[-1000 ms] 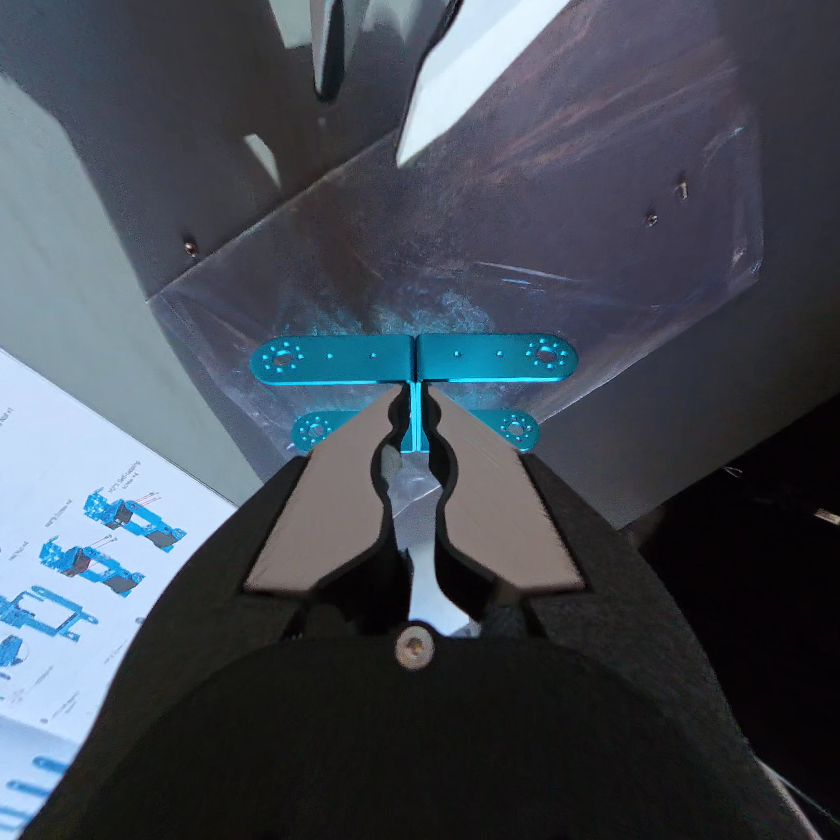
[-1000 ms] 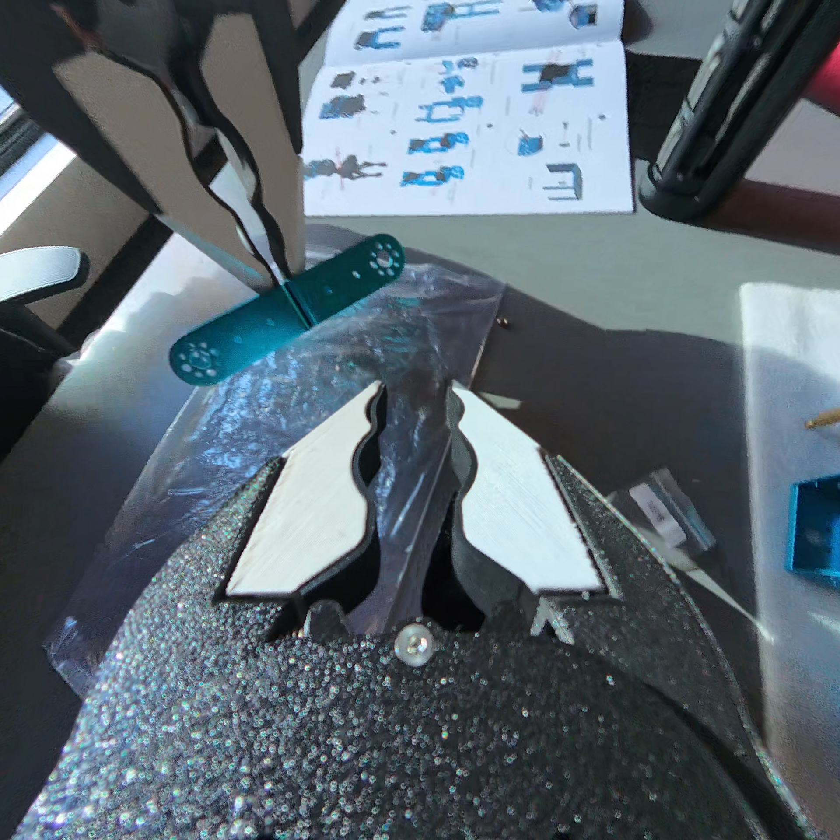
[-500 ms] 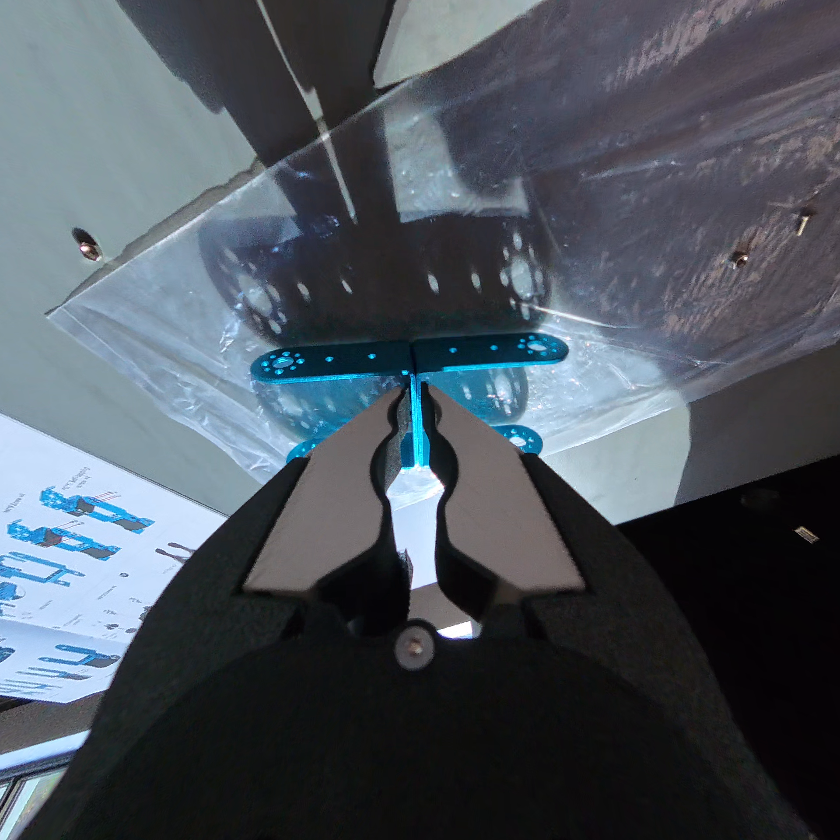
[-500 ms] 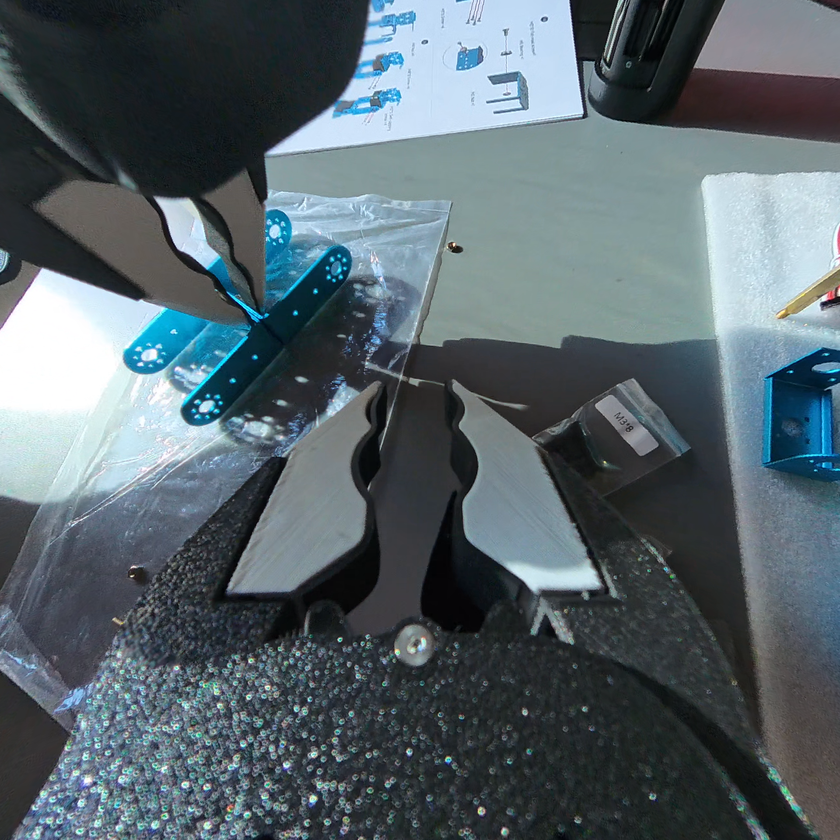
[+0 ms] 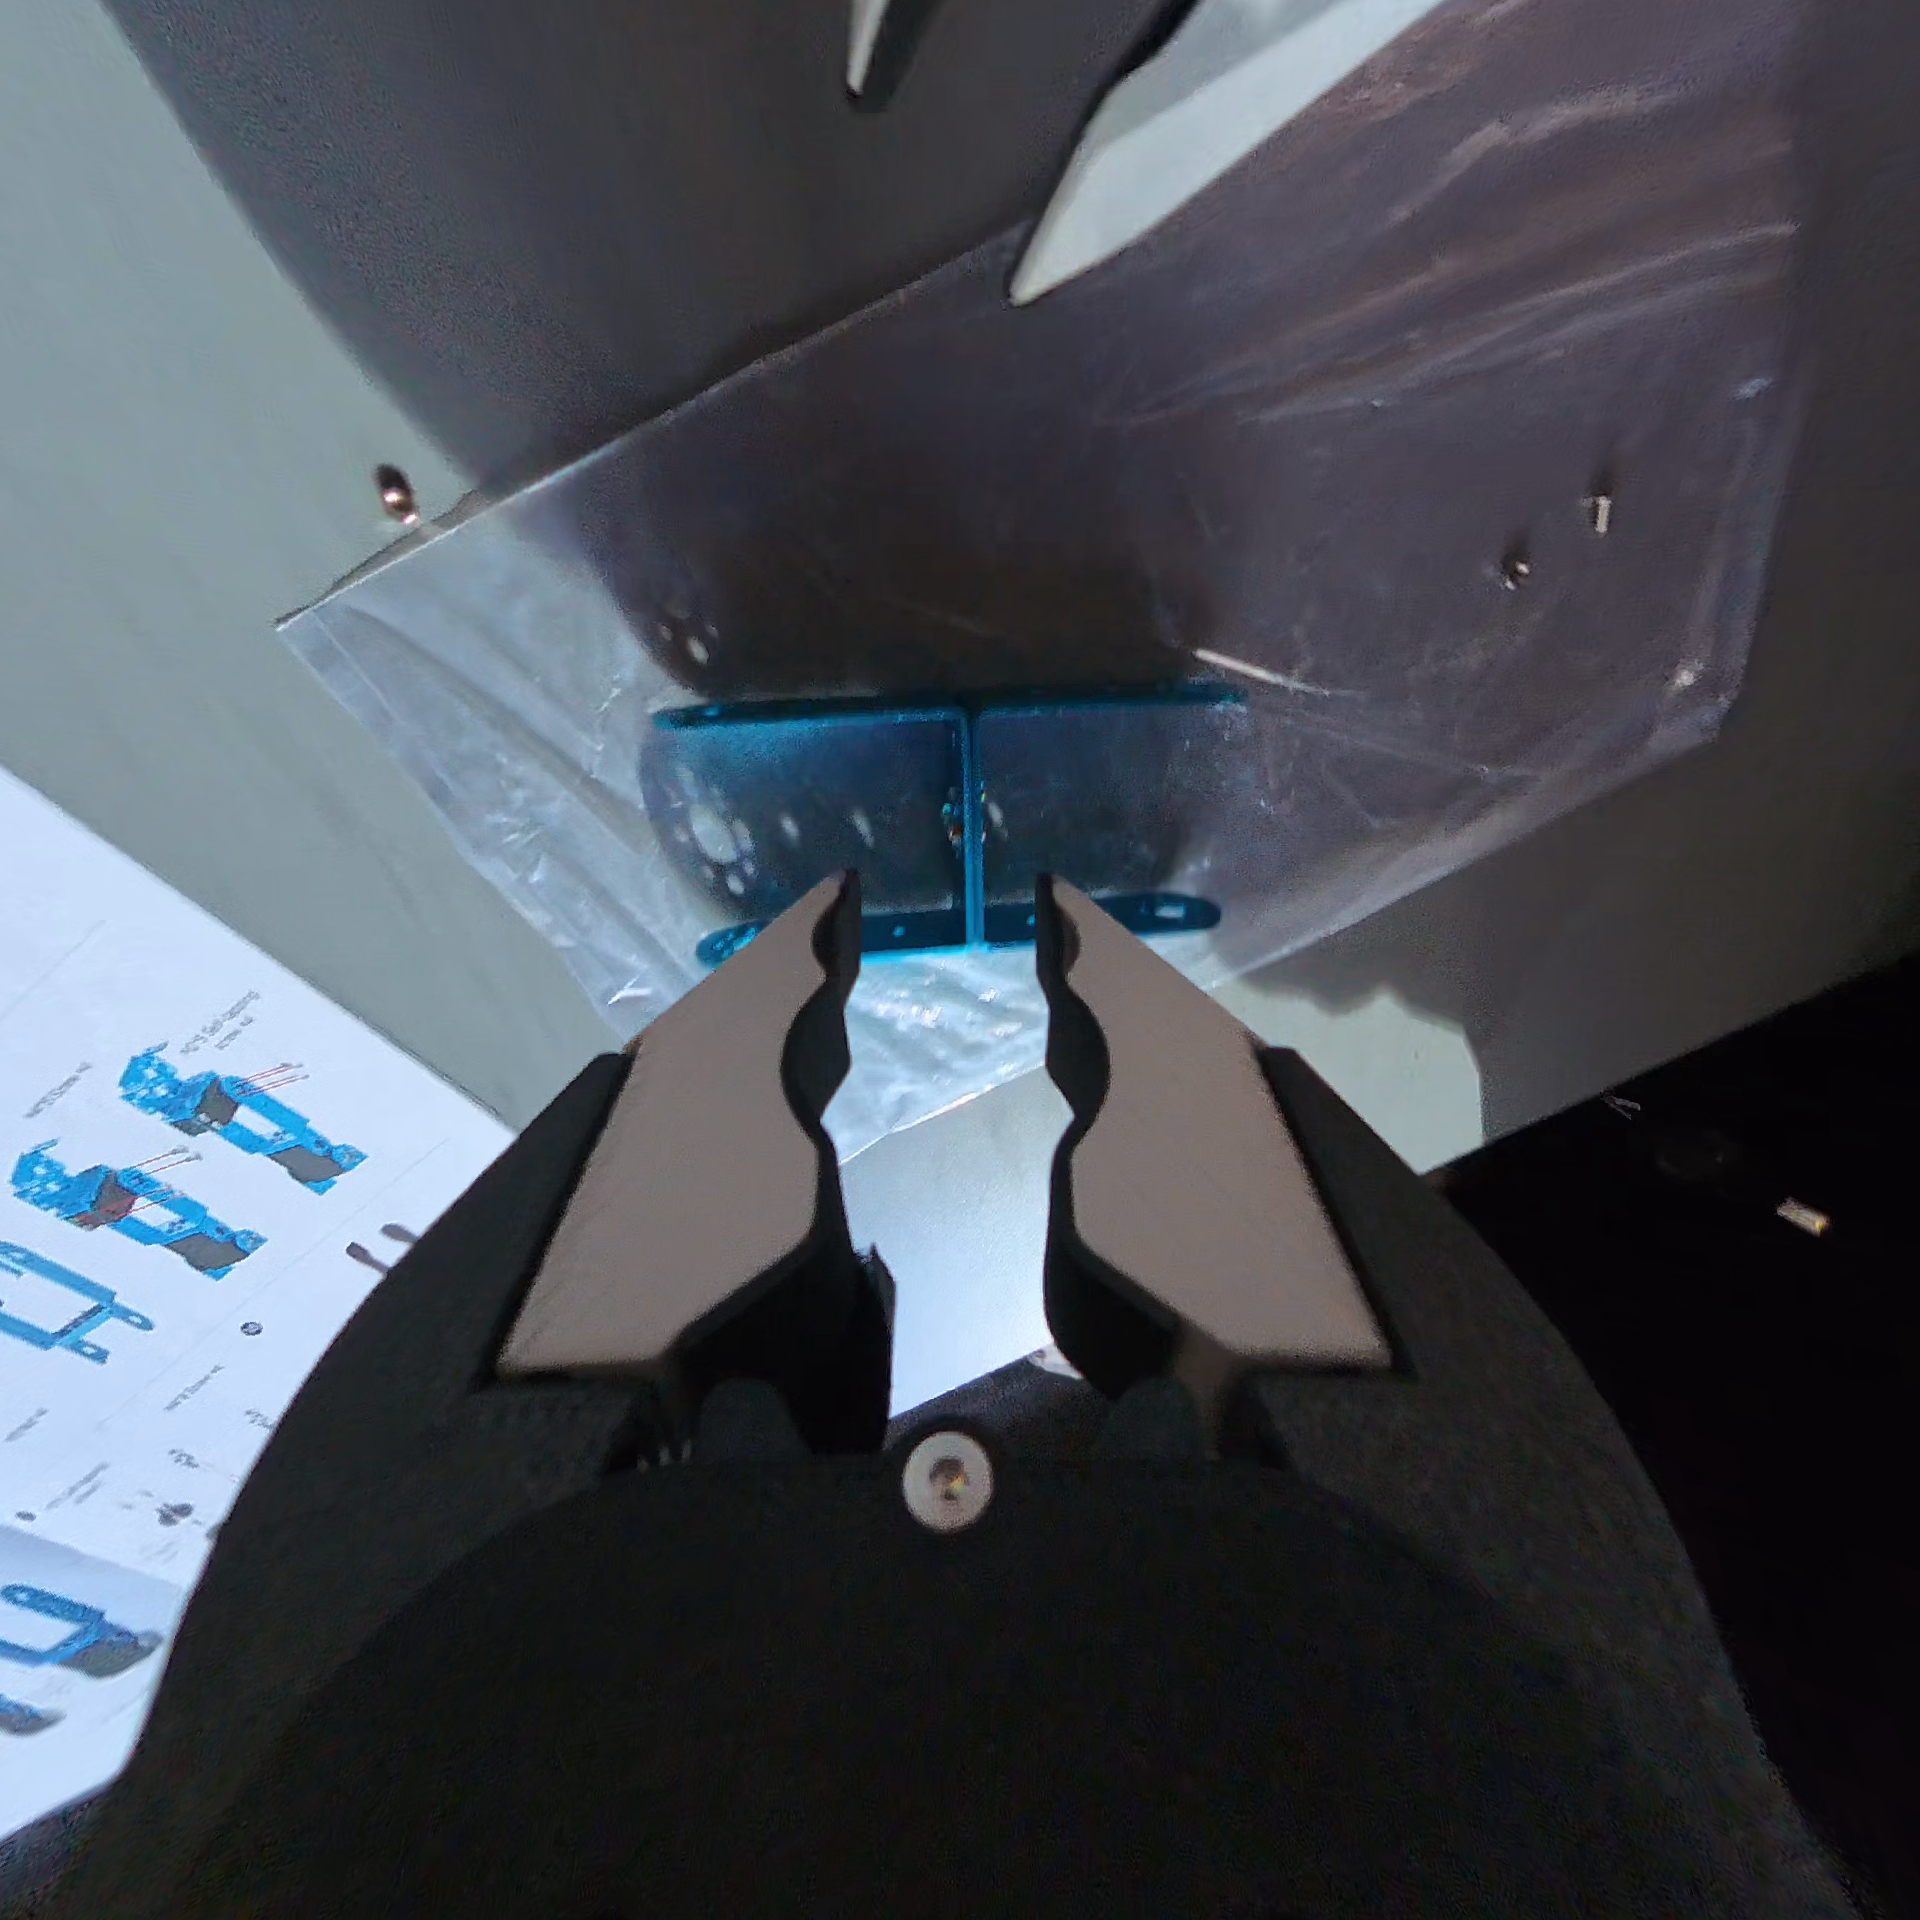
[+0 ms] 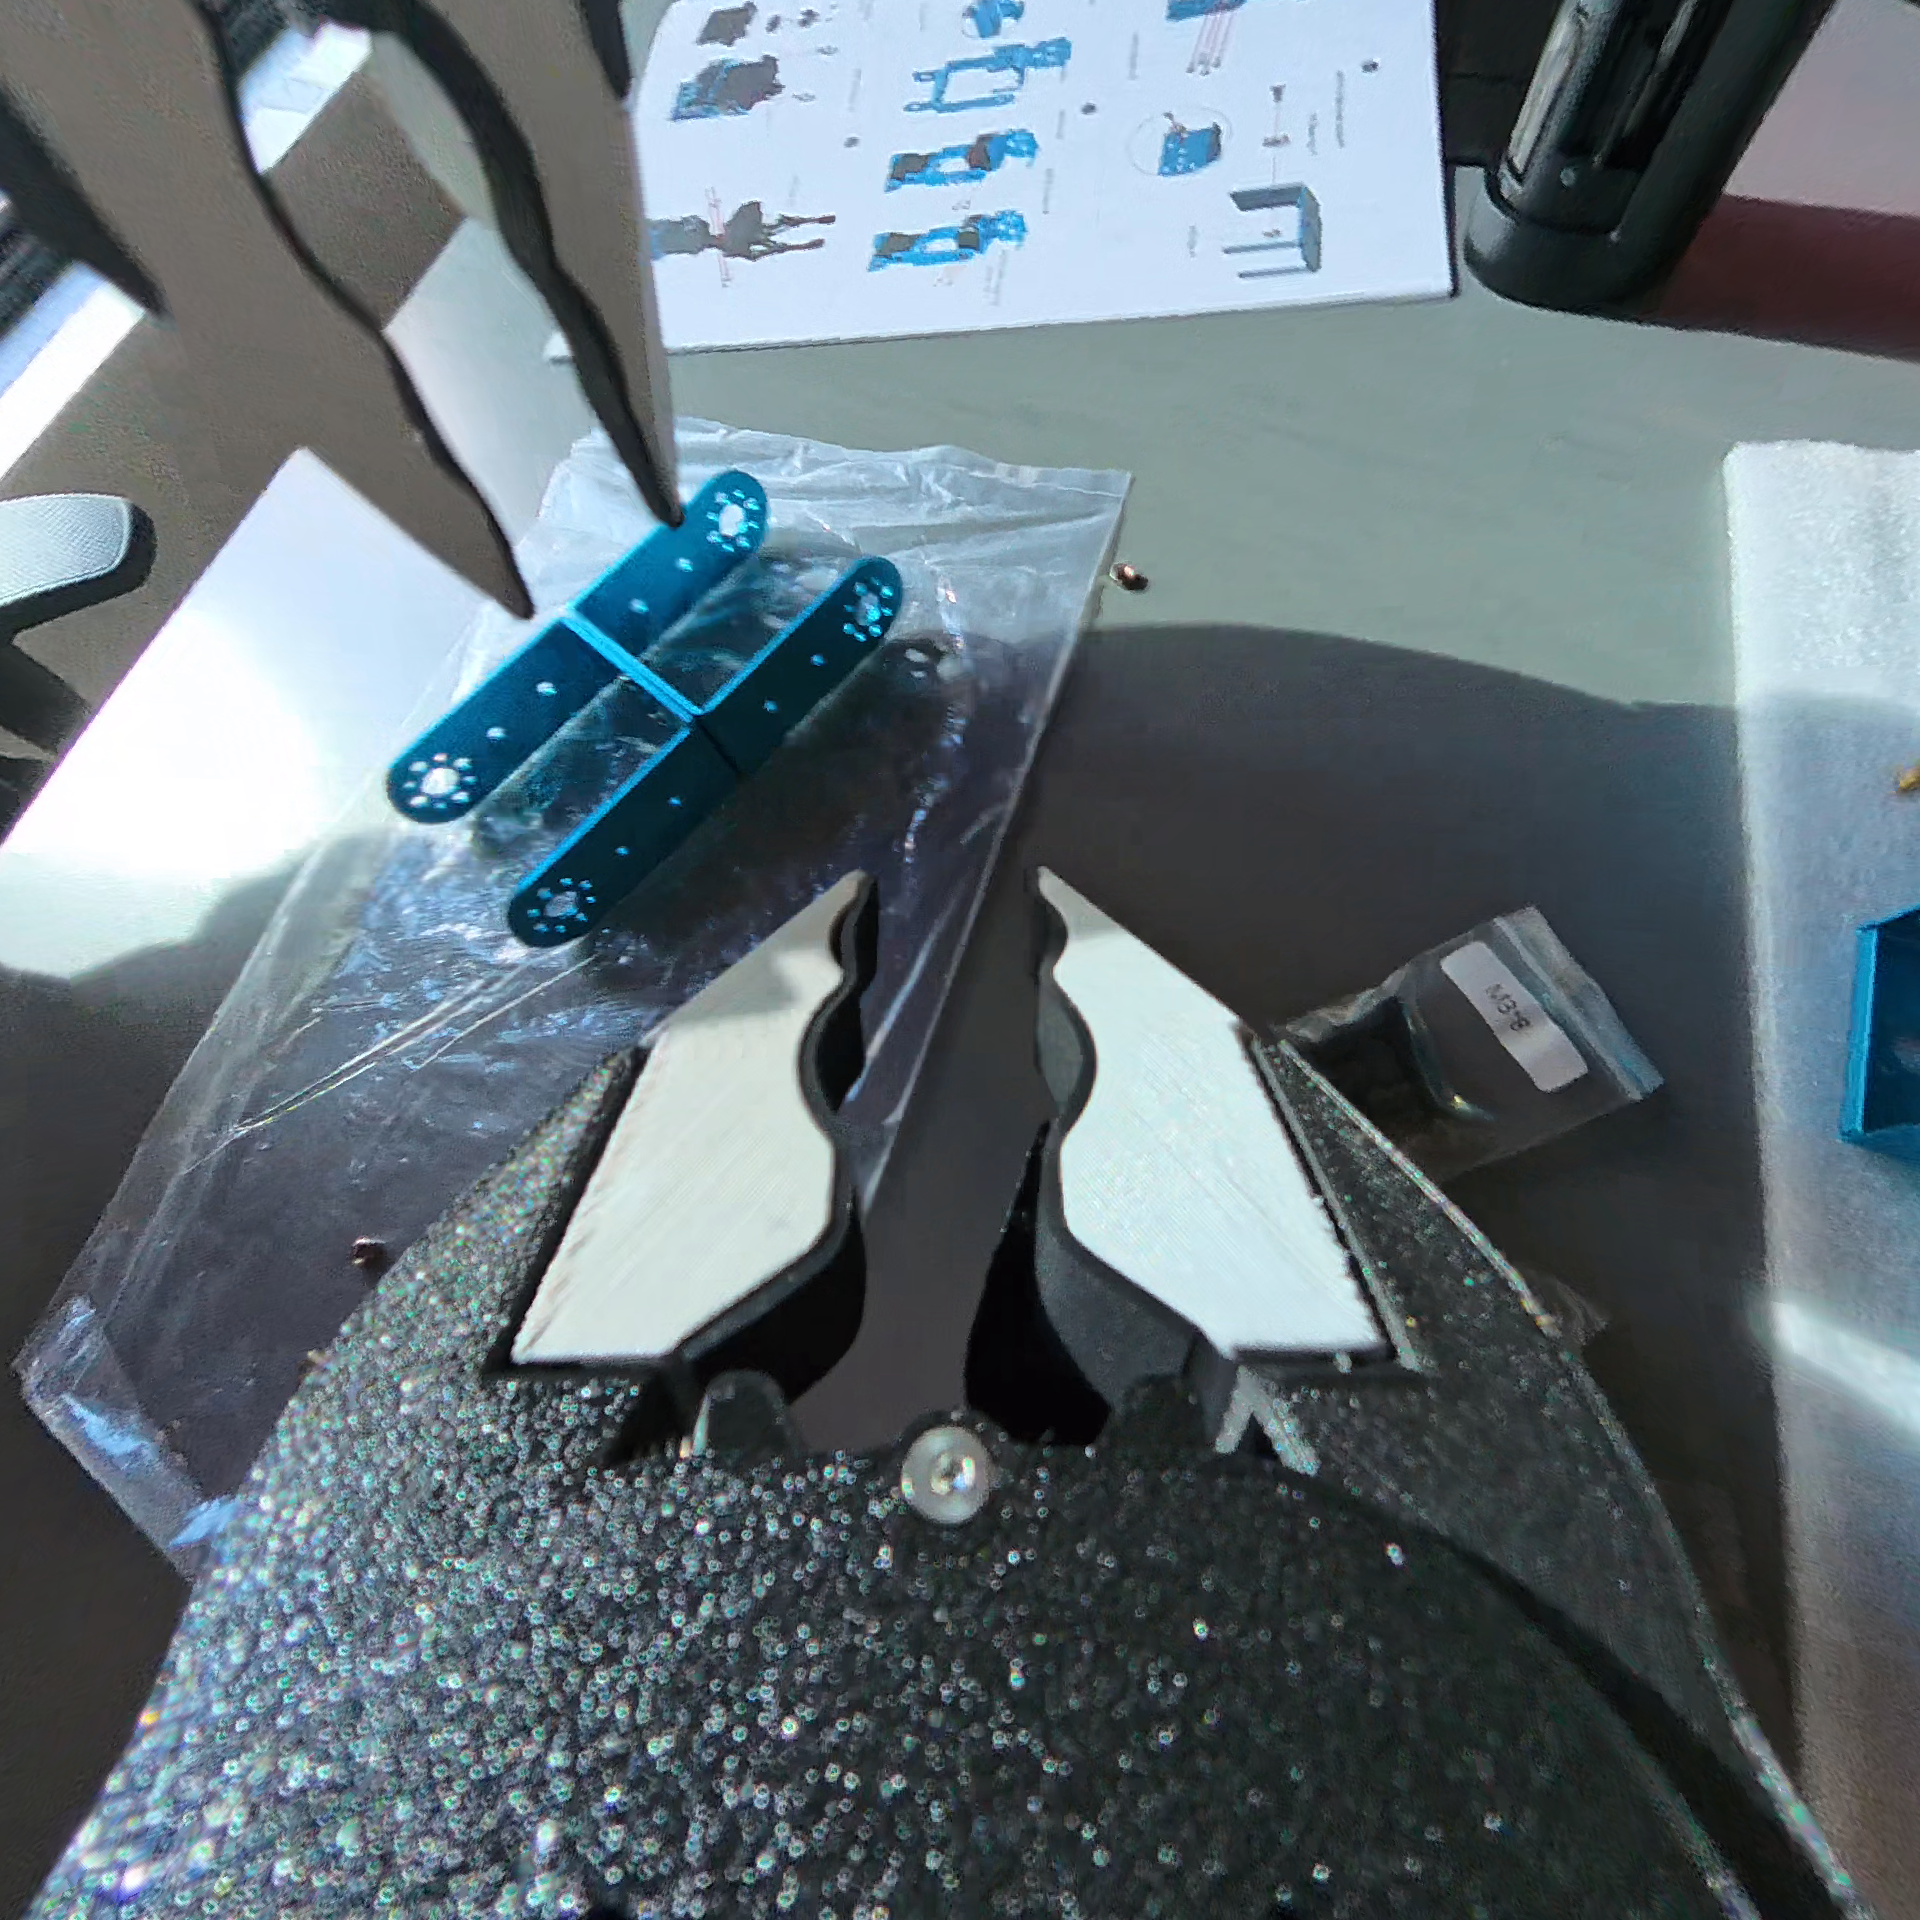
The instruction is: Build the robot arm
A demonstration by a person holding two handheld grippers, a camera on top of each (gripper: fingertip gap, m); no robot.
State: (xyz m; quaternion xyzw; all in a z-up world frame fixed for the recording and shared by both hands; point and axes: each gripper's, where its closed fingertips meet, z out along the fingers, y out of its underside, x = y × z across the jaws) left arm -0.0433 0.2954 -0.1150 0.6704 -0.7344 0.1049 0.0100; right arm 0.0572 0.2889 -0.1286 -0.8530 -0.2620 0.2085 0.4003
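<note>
A blue metal bracket pair, two U-shaped pieces joined back to back, lies on a clear plastic bag on the grey table. My left gripper is open, its tips on either side of the bracket's middle joint and just above it. In the left wrist view the bracket lies just ahead of my open left gripper on the bag. My right gripper is open and empty over the bag's right edge, short of the bracket.
An open instruction booklet lies behind the bag, beside a black cylinder. A small labelled bag and a white foam sheet with another blue bracket lie at right. Loose screws lie near the bag. About 11 cm separates my left fingertips from my right.
My left gripper lowered the blue bracket onto the bag and opened, letting it go. My right gripper's jaws opened wider, and the bag lies flat on the table.
</note>
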